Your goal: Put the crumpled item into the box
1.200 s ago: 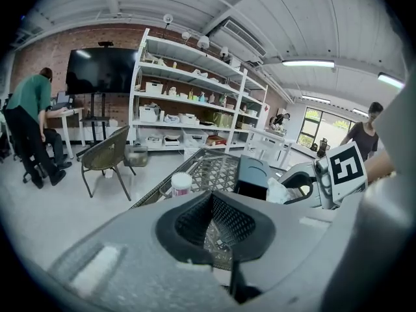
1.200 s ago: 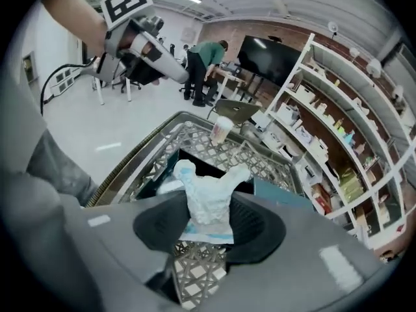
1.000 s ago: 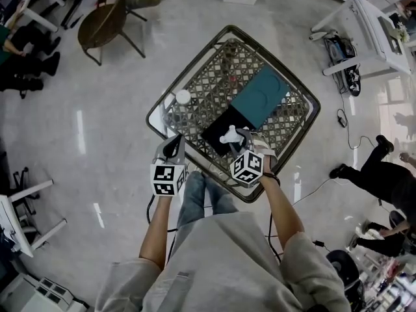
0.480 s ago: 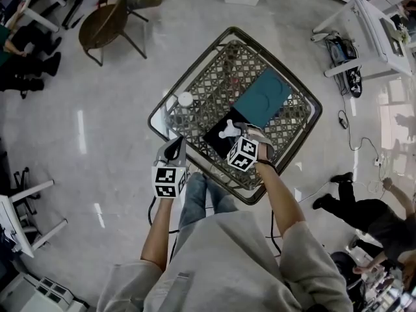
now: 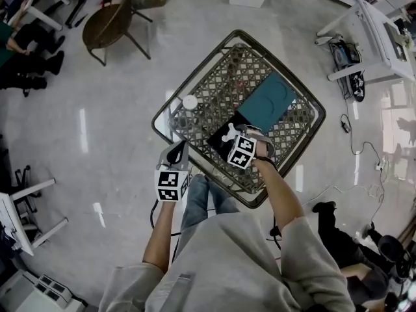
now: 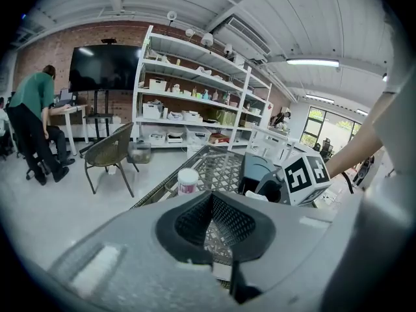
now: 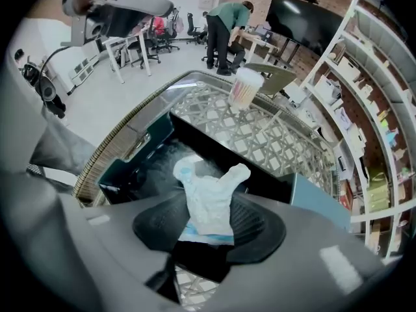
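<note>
Head view: on the table (image 5: 279, 70), the open box (image 5: 220, 143) is now sitting under the right gripper (image 7: 208, 225), which is coming in from the edge, fingers squeezing the crumpled item (image 7: 209, 197). Dropping looks next. The left gripper (image 6: 214, 225) is waiting, fingers apart.

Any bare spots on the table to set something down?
Free: the table's far corner, between cup and teal lid; also the right corner beside the lid. Crowded: near side, where the box sits under the right gripper holding the crumpled item.
</note>
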Tool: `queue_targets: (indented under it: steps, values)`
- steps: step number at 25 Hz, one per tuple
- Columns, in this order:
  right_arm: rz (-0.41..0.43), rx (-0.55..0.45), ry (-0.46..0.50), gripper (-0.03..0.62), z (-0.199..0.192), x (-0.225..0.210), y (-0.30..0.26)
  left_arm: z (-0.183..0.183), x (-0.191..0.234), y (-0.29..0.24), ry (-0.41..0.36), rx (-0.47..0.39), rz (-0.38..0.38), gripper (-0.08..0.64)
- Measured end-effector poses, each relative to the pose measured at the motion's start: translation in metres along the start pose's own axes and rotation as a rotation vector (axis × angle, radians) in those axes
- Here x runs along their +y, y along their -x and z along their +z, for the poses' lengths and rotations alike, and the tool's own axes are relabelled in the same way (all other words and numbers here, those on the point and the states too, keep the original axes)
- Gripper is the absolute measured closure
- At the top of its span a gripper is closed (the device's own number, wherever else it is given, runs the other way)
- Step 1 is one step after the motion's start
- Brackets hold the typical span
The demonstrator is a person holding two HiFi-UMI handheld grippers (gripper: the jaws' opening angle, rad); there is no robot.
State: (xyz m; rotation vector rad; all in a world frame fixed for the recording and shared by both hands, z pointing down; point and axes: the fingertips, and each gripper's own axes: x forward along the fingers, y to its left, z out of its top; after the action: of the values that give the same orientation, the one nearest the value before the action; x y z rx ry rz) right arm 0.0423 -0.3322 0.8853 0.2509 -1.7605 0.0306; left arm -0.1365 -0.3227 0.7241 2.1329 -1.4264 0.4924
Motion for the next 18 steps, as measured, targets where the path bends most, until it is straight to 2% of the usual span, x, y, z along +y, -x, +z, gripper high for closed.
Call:
queue_targets:
  steps: [8, 9, 11, 13, 18]
  values:
    - [0.022, -0.011, -0.023, 0.405, 0.005, -0.002, -0.004, 0.003, 0.002, -0.002, 0.004, -0.001, -0.003, 0.554]
    - [0.025, -0.022, -0.032, 0.392, 0.006, -0.002, -0.003, 0.004, 0.002, -0.002, 0.002, -0.002, -0.004, 0.554]
    - [0.026, -0.045, -0.044, 0.32, 0.01, -0.002, -0.001, 0.005, 0.003, -0.002, 0.0, -0.003, -0.005, 0.554]
    - [0.009, -0.07, -0.045, 0.295, 0.015, -0.005, 0.003, 0.005, 0.003, -0.002, -0.004, 0.001, -0.007, 0.554]
    - [-0.014, -0.111, -0.038, 0.286, 0.021, -0.006, 0.017, 0.008, 0.0, -0.004, -0.01, 0.002, -0.017, 0.554]
